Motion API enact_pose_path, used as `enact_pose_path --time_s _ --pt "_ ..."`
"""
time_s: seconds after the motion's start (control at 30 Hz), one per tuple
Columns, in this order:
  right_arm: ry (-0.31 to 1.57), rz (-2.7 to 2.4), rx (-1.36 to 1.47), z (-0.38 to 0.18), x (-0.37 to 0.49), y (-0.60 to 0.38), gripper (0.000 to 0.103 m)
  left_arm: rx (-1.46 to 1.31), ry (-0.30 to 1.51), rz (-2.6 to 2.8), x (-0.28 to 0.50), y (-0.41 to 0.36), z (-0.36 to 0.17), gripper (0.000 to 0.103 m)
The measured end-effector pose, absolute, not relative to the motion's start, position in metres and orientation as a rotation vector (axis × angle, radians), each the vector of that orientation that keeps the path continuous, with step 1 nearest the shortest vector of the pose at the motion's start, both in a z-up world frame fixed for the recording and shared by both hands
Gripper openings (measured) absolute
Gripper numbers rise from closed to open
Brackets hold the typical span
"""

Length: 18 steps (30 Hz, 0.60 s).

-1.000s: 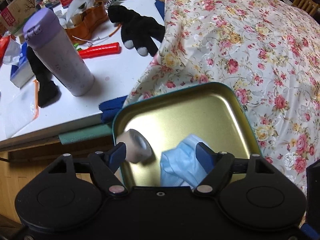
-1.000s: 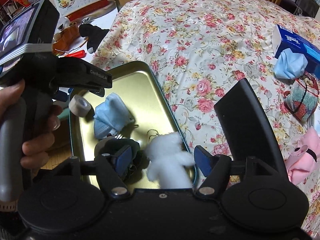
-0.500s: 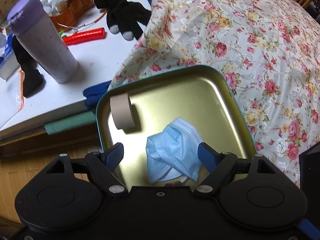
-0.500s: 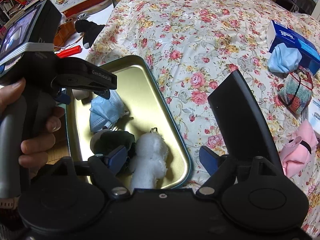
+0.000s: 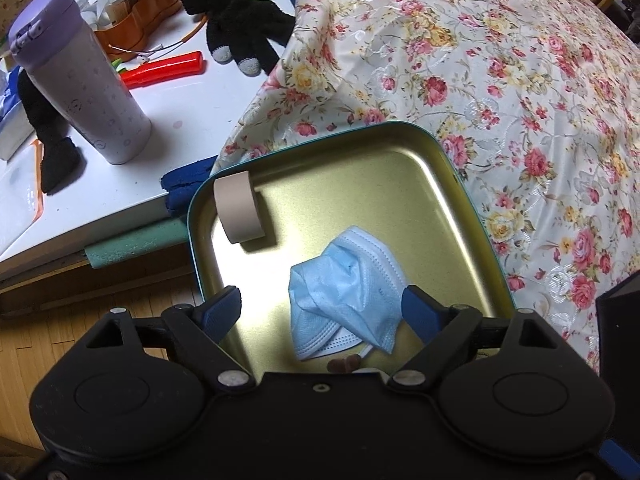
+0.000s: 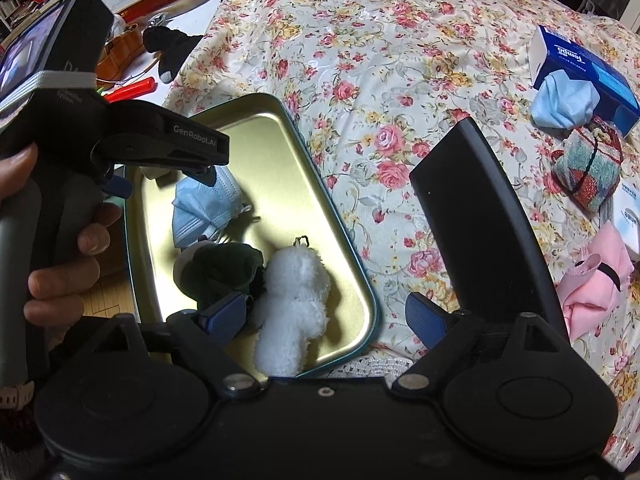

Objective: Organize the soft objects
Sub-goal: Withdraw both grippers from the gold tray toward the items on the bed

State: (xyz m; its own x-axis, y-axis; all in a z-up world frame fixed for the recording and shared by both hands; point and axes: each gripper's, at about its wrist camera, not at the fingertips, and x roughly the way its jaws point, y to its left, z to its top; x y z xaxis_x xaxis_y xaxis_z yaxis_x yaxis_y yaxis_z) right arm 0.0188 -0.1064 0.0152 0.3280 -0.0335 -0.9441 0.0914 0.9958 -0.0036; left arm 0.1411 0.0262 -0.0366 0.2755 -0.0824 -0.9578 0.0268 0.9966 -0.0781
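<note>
My left gripper (image 5: 322,306) hovers spread above the blue mask (image 5: 346,292) in the tin tray (image 5: 448,156). My right gripper (image 6: 326,314), also spread, holds nothing beside the white plush (image 6: 294,300).

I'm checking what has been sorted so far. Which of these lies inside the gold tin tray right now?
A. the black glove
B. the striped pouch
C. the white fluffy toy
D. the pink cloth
C: in the right wrist view the white fluffy toy lies on the floor of the tin tray, beside a dark green plush and a blue face mask.
</note>
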Motion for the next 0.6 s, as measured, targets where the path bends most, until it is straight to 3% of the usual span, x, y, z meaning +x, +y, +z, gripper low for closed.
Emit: enact_pose_path --time_s 0.6 --pt "1.193 -0.083 0.085 0.040 -0.007 -0.119 0.093 -0.042 1.307 -0.085 0.134 0.028 -0.042 0.089"
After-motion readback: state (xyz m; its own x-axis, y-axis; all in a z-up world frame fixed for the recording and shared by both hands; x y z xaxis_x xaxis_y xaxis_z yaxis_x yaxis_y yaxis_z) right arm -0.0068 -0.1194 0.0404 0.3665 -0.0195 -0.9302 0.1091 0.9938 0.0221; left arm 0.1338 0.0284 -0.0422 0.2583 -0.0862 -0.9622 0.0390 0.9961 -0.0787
